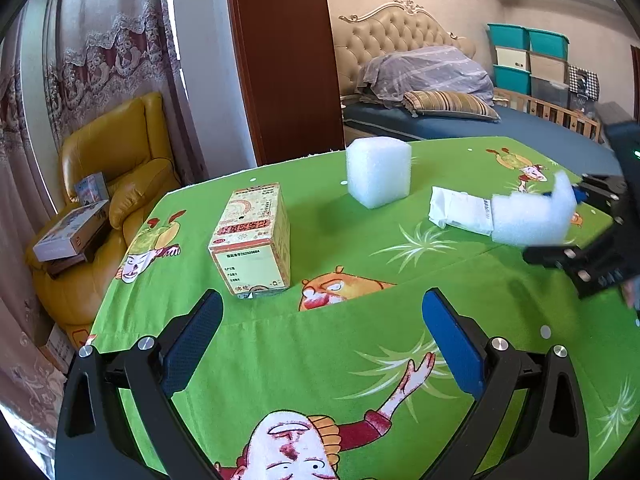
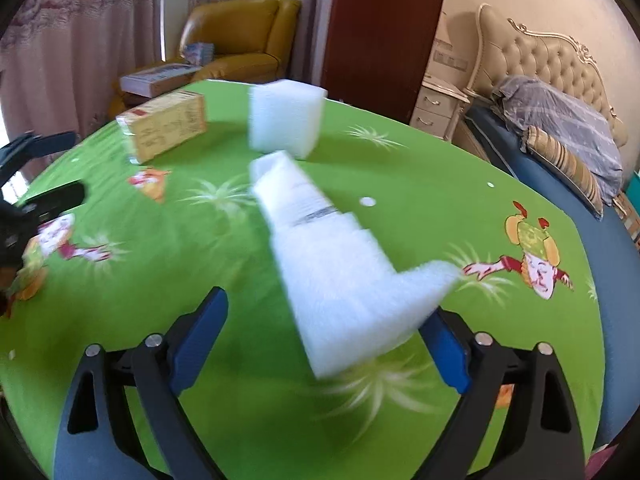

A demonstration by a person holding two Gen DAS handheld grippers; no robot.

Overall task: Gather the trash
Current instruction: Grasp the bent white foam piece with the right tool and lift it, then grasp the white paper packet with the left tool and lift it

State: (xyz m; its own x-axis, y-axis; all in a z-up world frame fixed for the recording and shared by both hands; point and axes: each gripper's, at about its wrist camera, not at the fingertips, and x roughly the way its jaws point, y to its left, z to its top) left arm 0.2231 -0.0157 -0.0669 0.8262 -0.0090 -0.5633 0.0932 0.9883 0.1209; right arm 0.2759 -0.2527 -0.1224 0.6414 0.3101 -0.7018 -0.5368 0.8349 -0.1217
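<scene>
Two wrist views, angled down, sharing the green tablecloth (image 1: 280, 344).

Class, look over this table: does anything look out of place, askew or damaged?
Yes. The L-shaped foam piece looks like a cut-off scrap and lies partly over a crumpled white packet. The carton lies on its side. The foam cube stands upright and looks intact.

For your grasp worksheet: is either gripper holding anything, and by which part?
Nothing is held yet. The right gripper straddles the white foam piece, jaws open; the left gripper is empty.
</scene>
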